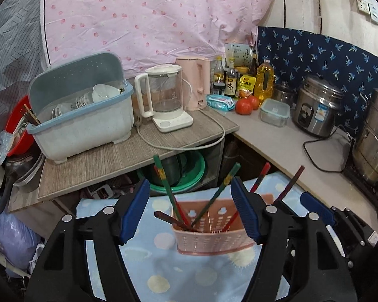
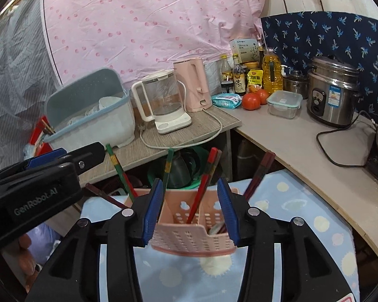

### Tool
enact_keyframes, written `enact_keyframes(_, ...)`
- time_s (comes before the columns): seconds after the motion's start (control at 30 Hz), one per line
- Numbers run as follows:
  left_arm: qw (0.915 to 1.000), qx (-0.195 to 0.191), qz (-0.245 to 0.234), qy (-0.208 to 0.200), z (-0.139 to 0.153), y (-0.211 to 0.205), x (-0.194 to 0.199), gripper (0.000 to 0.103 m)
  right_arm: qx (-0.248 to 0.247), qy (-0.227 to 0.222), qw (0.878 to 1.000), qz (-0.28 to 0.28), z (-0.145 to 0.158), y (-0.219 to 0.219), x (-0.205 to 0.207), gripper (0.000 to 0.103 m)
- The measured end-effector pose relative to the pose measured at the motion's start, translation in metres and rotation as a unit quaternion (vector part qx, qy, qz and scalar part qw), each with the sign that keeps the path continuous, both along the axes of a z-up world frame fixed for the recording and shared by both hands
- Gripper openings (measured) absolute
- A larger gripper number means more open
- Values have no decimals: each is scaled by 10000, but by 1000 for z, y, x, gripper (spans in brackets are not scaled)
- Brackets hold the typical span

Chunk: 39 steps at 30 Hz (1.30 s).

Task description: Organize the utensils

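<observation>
Pink utensil basket [image 1: 211, 229] holds chopsticks [image 1: 167, 188] upright and slanted. Left gripper [image 1: 189, 214] and right gripper [image 2: 190, 214] straddle it, fingers parted, gripping nothing. Kettle [image 1: 163, 98] stands behind the basket.

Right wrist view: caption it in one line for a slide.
Open right tool poised over a pink utensil basket of chopsticks on a blue cloth.

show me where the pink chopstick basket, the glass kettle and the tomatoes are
pink chopstick basket [image 1: 209, 239], left wrist view, perforated front wall
glass kettle [image 2: 163, 98], right wrist view, clear body
tomatoes [image 2: 250, 101], right wrist view, front tomato's skin
</observation>
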<state>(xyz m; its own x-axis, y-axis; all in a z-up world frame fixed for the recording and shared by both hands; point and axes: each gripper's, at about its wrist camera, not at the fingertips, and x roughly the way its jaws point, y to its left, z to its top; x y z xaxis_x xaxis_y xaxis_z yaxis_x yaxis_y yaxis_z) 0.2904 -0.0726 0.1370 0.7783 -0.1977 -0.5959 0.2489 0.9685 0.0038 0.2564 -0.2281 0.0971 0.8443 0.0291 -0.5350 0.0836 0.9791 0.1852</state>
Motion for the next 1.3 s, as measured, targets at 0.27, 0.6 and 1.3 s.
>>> enact_keyframes(0.27, 9997, 182, -19, 189, -21, -1, -31, 63, -191, 260, 9994, -139, -10, 3, -38, 45)
enact_keyframes(0.6, 9993, 196, -127, 309, -35, -5, -67, 70, -386, 491, 9978, -227, -18, 11, -80, 55)
enact_keyframes(1.3, 9985, 248, -2, 489, -60, 5, -111, 91, -373, 742, 9961, -300, -39, 14, -125, 84)
